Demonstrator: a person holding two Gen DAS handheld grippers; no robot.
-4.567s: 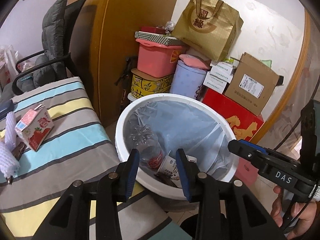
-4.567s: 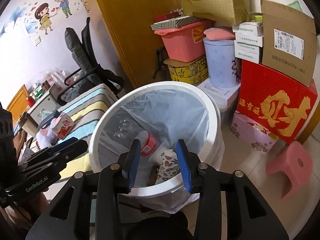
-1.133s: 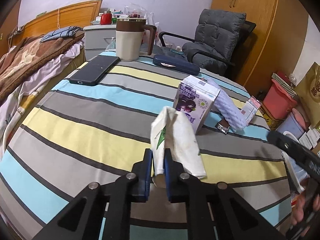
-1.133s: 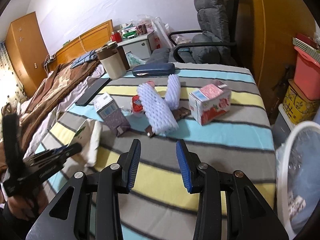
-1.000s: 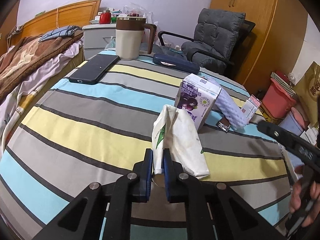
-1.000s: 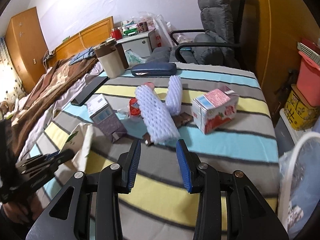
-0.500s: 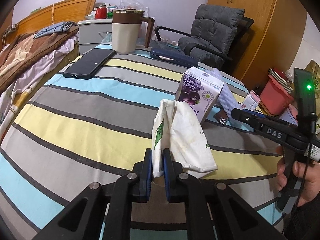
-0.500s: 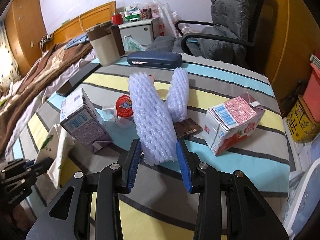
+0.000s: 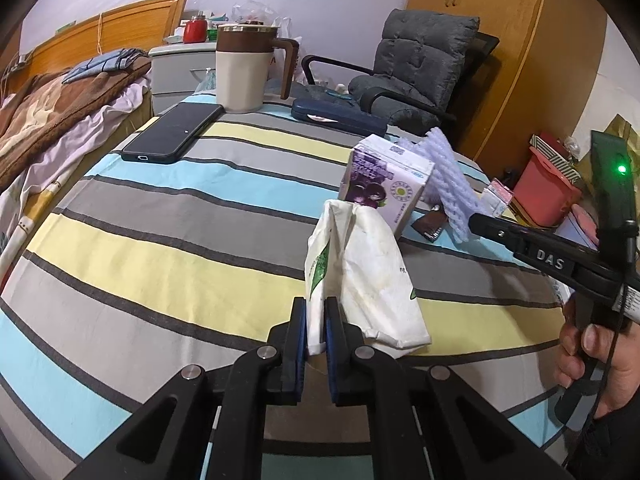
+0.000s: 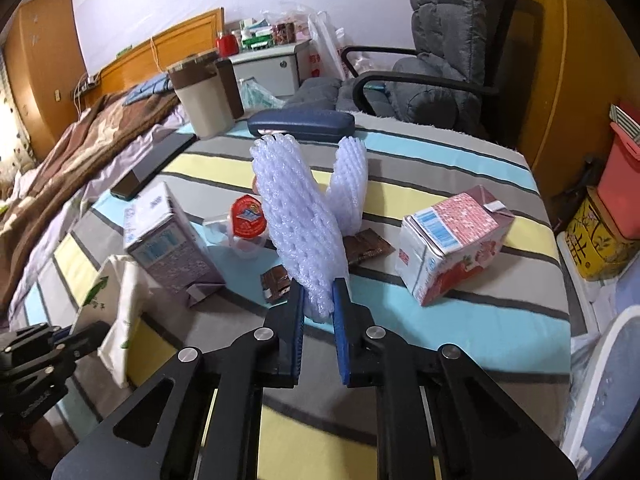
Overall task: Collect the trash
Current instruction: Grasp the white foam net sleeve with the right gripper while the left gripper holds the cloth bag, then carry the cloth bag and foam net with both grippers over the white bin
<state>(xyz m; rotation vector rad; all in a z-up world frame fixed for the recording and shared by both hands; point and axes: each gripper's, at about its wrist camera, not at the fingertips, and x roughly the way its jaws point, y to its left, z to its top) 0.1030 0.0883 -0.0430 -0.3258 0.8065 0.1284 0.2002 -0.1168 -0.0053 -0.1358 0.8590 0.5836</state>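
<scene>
Left wrist view. Item 1: my left gripper (image 9: 316, 330), clenched on the near bottom edge of the white paper bag (image 9: 360, 280). I take the bag by its thin folded edge because that is the only part narrow enough for the jaws; the rest stands up loosely above the striped table (image 9: 160, 248), towards its near edge. Item 2: purple juice carton (image 9: 386, 184), upright just behind the bag, apparently touching it. Item 3: purple foam net (image 9: 450, 184), beyond the carton, with my right gripper (image 9: 480, 220) reaching it from the table's right side. Not trash, left alone at the far edge: mug (image 9: 244, 68), phone (image 9: 174, 132), glasses case (image 9: 338, 116).

Right wrist view. Item 4: right gripper (image 10: 318, 302), jaws narrowed onto the near end of the foam net (image 10: 296, 224); the soft mesh squashes between the pads, so I judge it grasped. Item 5: pink milk carton (image 10: 452, 244), lying tilted towards the right edge. Item 6: jelly cup (image 10: 246, 220) and brown wrappers (image 10: 368, 250) beside the net. Item 7: white bin (image 10: 600, 380), off the right edge, where both loads go.

Change from half a second ago: the right jaws stood wide either side of the net; now they pinch it. The left grip is unchanged.
</scene>
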